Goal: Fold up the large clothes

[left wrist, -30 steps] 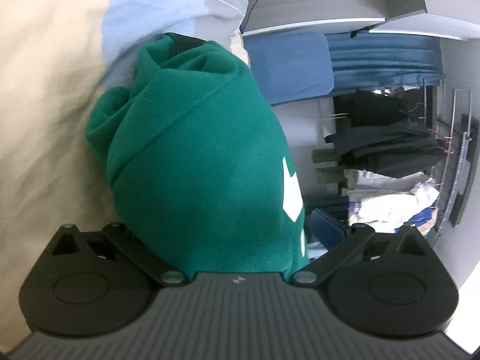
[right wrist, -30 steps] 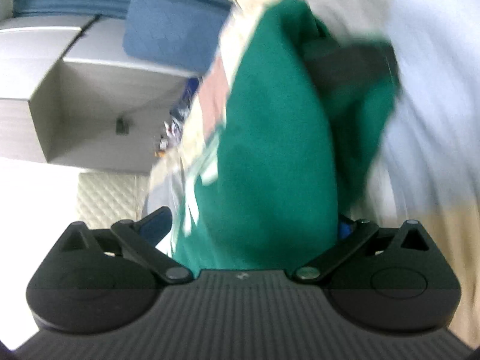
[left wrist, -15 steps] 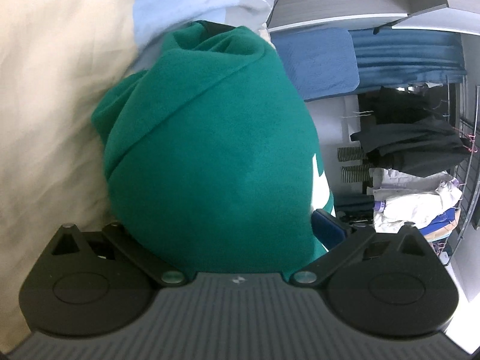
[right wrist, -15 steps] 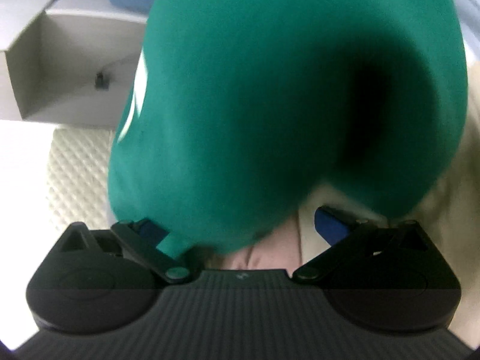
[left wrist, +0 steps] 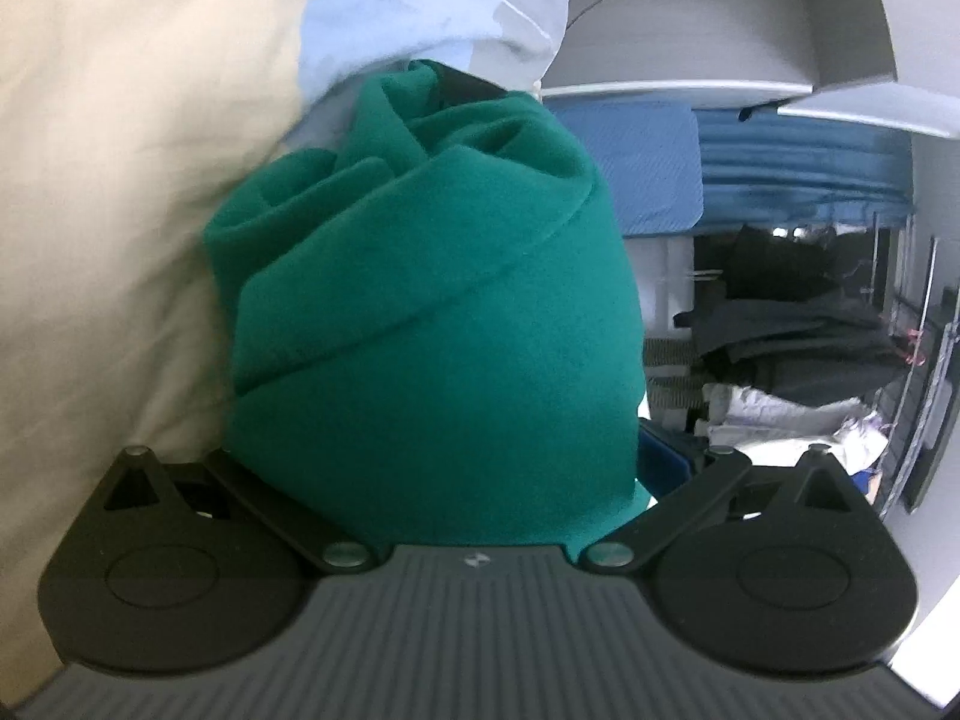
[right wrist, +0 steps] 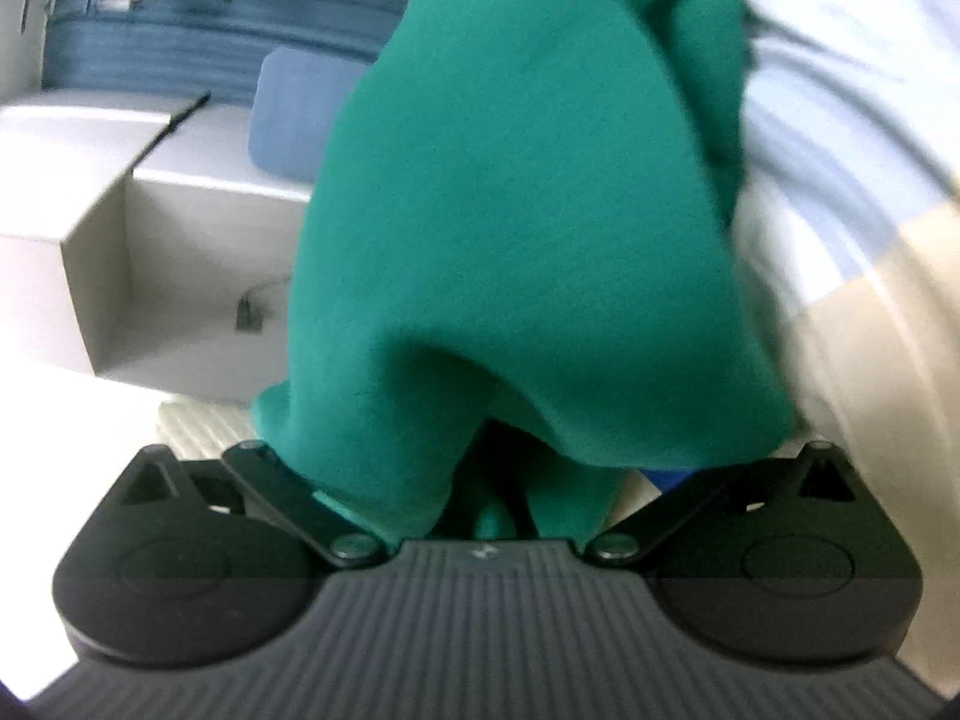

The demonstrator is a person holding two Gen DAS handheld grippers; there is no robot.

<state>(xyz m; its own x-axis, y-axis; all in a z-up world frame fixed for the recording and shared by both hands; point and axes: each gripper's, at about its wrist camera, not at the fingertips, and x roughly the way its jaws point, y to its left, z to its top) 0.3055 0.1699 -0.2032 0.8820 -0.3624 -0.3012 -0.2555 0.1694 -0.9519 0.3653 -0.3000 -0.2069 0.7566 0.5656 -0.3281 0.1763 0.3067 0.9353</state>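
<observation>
A bunched green garment (left wrist: 432, 312) fills the middle of the left wrist view, rolled in thick folds and lifted off the cream bed sheet (left wrist: 108, 180). My left gripper (left wrist: 444, 462) is shut on its near end; only the right blue fingertip (left wrist: 660, 462) shows. In the right wrist view the same green garment (right wrist: 516, 210) hangs blurred in front of the camera and runs down between the fingers of my right gripper (right wrist: 474, 474), which is shut on it. Its fingers are mostly hidden by cloth.
A light blue cloth (left wrist: 408, 6) lies on the sheet behind the garment. A blue pad (left wrist: 636, 162) and a rack of dark and white clothes (left wrist: 798, 312) stand beyond the bed. White open shelving (right wrist: 120, 228) is on the left in the right wrist view.
The garment has been gathered into a tighter roll. The right gripper has swung, so the shelving now sits lower left and the cloth hangs differently. The left view shifted slightly.
</observation>
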